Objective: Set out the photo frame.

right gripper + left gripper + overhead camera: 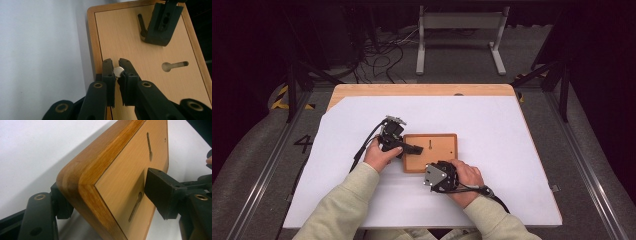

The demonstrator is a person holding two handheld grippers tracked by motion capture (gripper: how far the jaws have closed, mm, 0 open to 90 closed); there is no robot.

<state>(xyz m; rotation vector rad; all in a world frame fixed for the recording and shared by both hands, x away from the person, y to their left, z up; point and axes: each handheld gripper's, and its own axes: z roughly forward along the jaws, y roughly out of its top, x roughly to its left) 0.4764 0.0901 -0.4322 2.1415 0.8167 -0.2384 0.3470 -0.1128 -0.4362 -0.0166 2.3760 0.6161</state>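
Observation:
A flat wooden board with keyhole slots lies on the white sheet at the middle of the table. My left gripper comes in from the board's left side. In the left gripper view the board sits between the jaws of this gripper, one pad under its rounded corner and the other pad on its top face. My right gripper hovers over the board's near left corner, shut on a small silver disc. From above, the right gripper sits at the board's near edge.
The white sheet covers most of the wooden table. Beyond the far edge are a grey metal stand and loose cables on the floor. Metal rails run along both sides.

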